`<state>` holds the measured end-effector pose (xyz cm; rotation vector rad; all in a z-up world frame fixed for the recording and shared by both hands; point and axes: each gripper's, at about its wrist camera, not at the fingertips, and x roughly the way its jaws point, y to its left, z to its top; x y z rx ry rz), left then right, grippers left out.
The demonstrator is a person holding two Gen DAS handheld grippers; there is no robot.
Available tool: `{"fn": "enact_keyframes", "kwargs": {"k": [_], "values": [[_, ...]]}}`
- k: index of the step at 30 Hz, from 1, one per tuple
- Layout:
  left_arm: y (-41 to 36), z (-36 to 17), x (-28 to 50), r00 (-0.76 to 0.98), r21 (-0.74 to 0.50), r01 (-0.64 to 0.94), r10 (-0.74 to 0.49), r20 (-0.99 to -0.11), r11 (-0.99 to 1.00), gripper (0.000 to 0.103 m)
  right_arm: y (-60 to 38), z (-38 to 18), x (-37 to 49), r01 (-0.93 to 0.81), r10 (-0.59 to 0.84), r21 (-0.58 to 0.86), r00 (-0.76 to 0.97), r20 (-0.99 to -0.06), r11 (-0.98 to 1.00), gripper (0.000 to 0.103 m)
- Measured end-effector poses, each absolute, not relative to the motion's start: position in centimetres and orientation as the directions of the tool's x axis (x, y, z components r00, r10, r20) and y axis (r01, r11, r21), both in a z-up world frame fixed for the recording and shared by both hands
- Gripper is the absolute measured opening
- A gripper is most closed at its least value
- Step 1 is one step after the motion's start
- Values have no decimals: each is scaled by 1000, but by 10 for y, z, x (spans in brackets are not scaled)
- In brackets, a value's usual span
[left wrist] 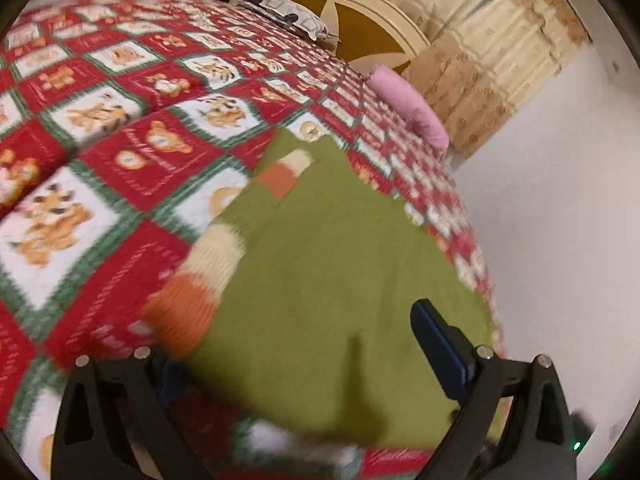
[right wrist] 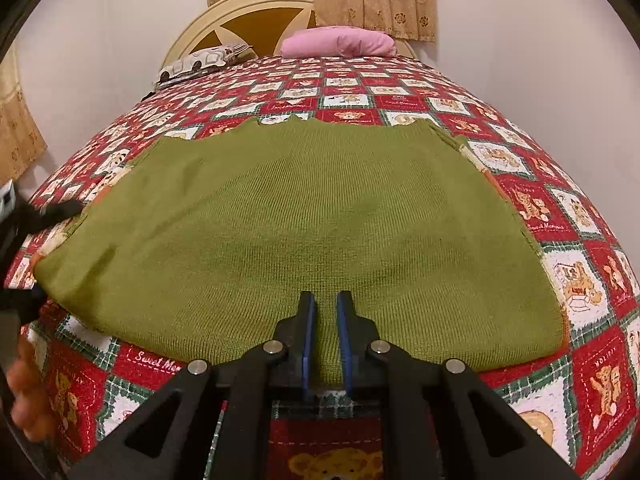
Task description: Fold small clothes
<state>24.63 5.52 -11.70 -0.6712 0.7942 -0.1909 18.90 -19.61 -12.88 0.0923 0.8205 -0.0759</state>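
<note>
Between right tongs (right wrist: 324,308), green sweater (right wrist: 304,216), on bedspread (right wrist: 580,280)
</note>
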Motion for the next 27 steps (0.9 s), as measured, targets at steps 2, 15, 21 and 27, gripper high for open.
{"fn": "enact_keyframes", "kwargs": {"k": [2, 15, 21, 27], "values": [[61, -116, 253, 709, -647, -104, -400, -581, 755, 98, -196, -129, 189, 103, -32, 52, 679, -733, 993, 12], [70, -122, 259, 708, -580, -95, -355, -611, 809, 36, -159, -79, 259, -5, 89, 126, 736, -671, 992, 12], [78, -128, 265, 701, -632, -122, -385, -600, 765, 43, -120, -126, 308, -60, 127, 115, 636, -761, 992, 12], [68, -120, 267, 708, -591, -98, -361, -606, 800, 39, -124, -126, 308, -71, 152, 139, 641, -752, 988, 12]]}}
